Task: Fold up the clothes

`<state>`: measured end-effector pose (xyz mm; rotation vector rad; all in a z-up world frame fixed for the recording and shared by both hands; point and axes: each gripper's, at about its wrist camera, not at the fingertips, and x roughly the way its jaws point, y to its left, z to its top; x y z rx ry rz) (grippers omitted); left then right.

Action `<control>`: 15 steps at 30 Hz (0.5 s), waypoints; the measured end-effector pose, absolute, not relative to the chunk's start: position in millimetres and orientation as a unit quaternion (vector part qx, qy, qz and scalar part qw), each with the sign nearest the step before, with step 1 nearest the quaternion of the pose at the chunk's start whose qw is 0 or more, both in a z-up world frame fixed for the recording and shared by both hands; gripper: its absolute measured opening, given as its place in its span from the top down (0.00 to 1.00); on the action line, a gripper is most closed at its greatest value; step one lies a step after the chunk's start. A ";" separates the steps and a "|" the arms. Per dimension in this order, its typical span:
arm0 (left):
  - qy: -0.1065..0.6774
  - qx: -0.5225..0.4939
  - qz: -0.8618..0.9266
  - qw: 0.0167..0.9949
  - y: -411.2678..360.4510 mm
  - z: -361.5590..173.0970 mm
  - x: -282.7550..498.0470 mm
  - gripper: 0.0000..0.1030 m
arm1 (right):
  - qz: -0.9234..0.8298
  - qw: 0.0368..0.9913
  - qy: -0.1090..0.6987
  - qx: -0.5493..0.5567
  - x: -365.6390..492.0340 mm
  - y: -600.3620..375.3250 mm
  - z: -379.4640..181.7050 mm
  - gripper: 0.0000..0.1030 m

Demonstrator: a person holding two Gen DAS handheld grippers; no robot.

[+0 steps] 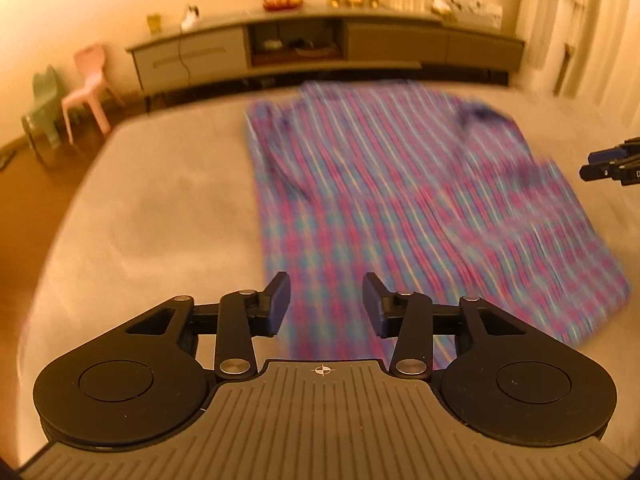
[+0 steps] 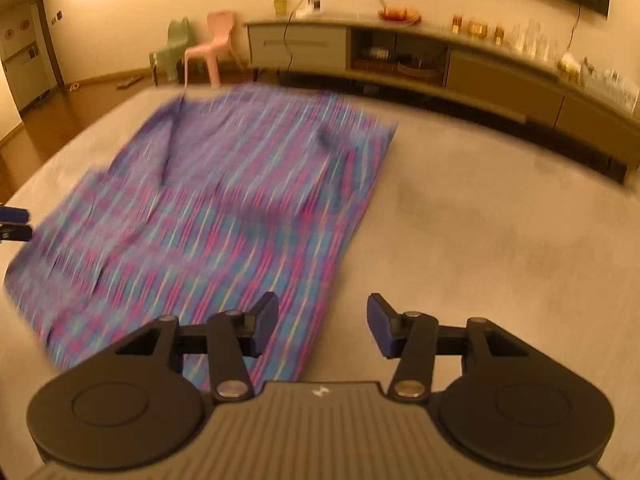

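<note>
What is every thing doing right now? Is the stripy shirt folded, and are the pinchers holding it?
Plaid shirt: lying on the grey surface, partly folded, not held.
Left gripper: open, empty, above the shirt's near edge.
Right gripper: open, empty, over the shirt's near corner.
Pink chair: upright on the floor.
Green chair: upright beside it.

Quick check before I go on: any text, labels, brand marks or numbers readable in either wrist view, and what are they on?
No readable text in either view.
Left tool body: a crosshair mark only, no letters.
Right tool body: a small white mark, too blurred to read.
Wall signs by the door: too small and blurred.
Plaid shirt: no label visible.
</note>
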<state>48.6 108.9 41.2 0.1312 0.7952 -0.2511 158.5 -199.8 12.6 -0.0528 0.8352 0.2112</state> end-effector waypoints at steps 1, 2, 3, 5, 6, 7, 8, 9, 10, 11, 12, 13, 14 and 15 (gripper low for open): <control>0.378 0.065 -0.120 0.916 112.8 47.7 60.2 0.60 | 0.100 0.912 0.397 -0.028 175.0 -201.7 18.3 0.46; 0.372 0.068 -0.123 0.917 114.4 50.1 75.4 0.55 | 0.099 0.914 0.392 -0.029 193.2 -203.1 22.1 0.44; 0.370 0.071 -0.126 0.918 115.6 50.8 96.7 0.52 | 0.097 0.917 0.386 -0.031 211.5 -204.5 26.0 0.43; 0.368 0.076 -0.131 0.917 116.2 49.7 135.3 0.47 | 0.096 0.919 0.383 -0.023 250.1 -206.6 28.6 0.41; 0.368 0.076 -0.135 0.917 115.3 47.7 156.3 0.47 | 0.096 0.919 0.383 -0.017 268.3 -206.9 27.7 0.40; 0.367 0.076 -0.138 0.917 114.1 44.6 179.6 0.46 | 0.098 0.919 0.382 -0.013 286.1 -206.7 27.0 0.39; 0.368 0.077 -0.139 0.916 112.7 40.9 199.3 0.42 | 0.101 0.919 0.382 -0.015 302.6 -205.3 25.7 0.37; 0.370 0.077 -0.140 0.915 111.3 36.0 221.4 0.41 | 0.104 0.919 0.380 -0.018 318.2 -203.3 23.6 0.32; 0.371 0.074 -0.140 0.915 110.2 31.7 239.7 0.41 | 0.108 0.918 0.381 -0.022 332.9 -200.7 20.4 0.30; 0.376 0.069 -0.140 0.914 109.9 26.9 257.4 0.41 | 0.113 0.916 0.384 -0.025 346.9 -197.7 16.3 0.27; 0.380 0.064 -0.139 0.912 109.6 22.1 275.1 0.41 | 0.119 0.913 0.389 -0.026 361.5 -194.4 11.8 0.26; 0.384 0.059 -0.139 0.911 109.4 17.3 292.4 0.41 | 0.126 0.910 0.395 -0.026 375.5 -191.0 6.6 0.26; 0.387 0.053 -0.138 0.910 110.0 12.0 305.6 0.41 | 0.132 0.906 0.401 -0.024 387.8 -188.3 0.9 0.26; 0.393 0.044 -0.137 0.908 111.6 5.6 316.5 0.40 | 0.136 0.903 0.407 -0.024 397.9 -186.0 -4.1 0.26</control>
